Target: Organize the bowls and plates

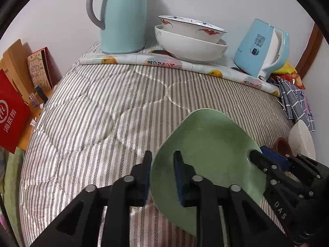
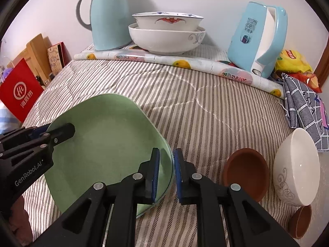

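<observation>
A green plate [image 2: 107, 146] is seen lying on a grey-and-white striped quilt [image 2: 205, 107], with 1 gripper at each of 2 opposite edges. The left gripper [image 1: 162, 175] is set astride the plate's left rim: 1 finger is outside the rim and 1 over the plate's face, and a clear gap is visible between the blue pads and the rim, so the plate is not pinched. The right gripper [image 2: 166, 173] is placed likewise at the plate's right rim, its jaws slightly parted with the rim between them; whether the pads touch the rim cannot be told.

Just right of the plate, a brown bowl [image 2: 245, 175] and a white bowl [image 2: 296, 166] with a grey scroll pattern are seen tilted on their sides, near each other. At the back, 2 stacked white bowls [image 2: 166, 35] are seen on a fruit-patterned mat [image 2: 185, 62], between a pale-blue thermos jug [image 2: 109, 18] and a pale-blue electric kettle [image 2: 257, 39].
</observation>
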A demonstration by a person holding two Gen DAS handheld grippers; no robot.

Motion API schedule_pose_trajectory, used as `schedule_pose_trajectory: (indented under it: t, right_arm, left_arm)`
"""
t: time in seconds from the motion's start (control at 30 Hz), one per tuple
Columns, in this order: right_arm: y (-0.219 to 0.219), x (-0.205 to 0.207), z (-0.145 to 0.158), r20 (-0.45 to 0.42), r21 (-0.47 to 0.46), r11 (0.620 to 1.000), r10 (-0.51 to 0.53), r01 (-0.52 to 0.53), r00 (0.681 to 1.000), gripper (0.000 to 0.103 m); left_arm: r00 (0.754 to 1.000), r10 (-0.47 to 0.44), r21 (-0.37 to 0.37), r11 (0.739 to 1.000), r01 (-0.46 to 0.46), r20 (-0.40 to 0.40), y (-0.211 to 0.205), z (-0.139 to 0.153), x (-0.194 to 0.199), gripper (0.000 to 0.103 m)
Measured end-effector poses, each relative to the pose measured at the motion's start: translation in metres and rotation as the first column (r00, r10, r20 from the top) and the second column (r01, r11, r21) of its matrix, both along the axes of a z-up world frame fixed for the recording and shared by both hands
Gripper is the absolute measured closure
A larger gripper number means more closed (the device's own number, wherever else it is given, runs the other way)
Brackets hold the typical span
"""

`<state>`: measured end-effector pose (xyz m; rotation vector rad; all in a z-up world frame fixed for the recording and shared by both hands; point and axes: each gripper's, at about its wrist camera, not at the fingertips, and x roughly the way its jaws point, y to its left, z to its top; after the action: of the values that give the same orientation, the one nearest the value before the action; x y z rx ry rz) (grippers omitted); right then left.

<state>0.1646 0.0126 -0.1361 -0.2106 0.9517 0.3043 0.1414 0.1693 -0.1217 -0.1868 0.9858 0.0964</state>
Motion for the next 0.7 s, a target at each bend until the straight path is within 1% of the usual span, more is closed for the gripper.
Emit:
schedule_pose_trajectory:
  t: [0.07, 0.1, 0.17, 0.33, 0.53, 0.7]
  right_arm:
    - [-0.001, -0.002, 0.001, 0.002, 0.003, 1.000, 0.001, -0.001, 1.000, 0.079]
    - [-0.002, -0.003, 0.002, 0.001, 0.008, 1.000, -0.001, 0.001, 1.000, 0.075]
    - [-0.005, -0.003, 0.002, -0.005, 0.015, 1.000, -0.002, 0.002, 1.000, 0.069]
    - [-0.013, -0.009, 0.008, 0.001, 0.021, 1.000, -0.014, 0.013, 1.000, 0.068]
    - [-0.038, -0.019, 0.028, 0.032, 0.047, 0.998, -0.041, 0.040, 0.999, 0.064]
    - [-0.077, -0.031, 0.052, 0.096, 0.076, 0.992, -0.109, 0.102, 0.989, 0.051]
  left_arm:
    - [1.000, 0.003, 0.002, 1.000, -0.003, 0.002, -0.001, 0.002, -0.001, 0.074]
    - [1.000, 0.004, 0.009, 1.000, -0.004, 0.000, -0.003, 0.003, -0.001, 0.069]
    - [1.000, 0.004, 0.022, 1.000, -0.004, 0.005, -0.005, 0.006, -0.003, 0.064]
    - [1.000, 0.001, 0.027, 1.000, -0.001, 0.026, -0.009, 0.016, -0.007, 0.060]
    - [0.997, -0.022, 0.026, 0.999, 0.020, 0.069, -0.025, 0.036, -0.011, 0.059]
    - [0.993, -0.060, 0.017, 0.998, 0.059, 0.100, -0.049, 0.051, -0.011, 0.059]
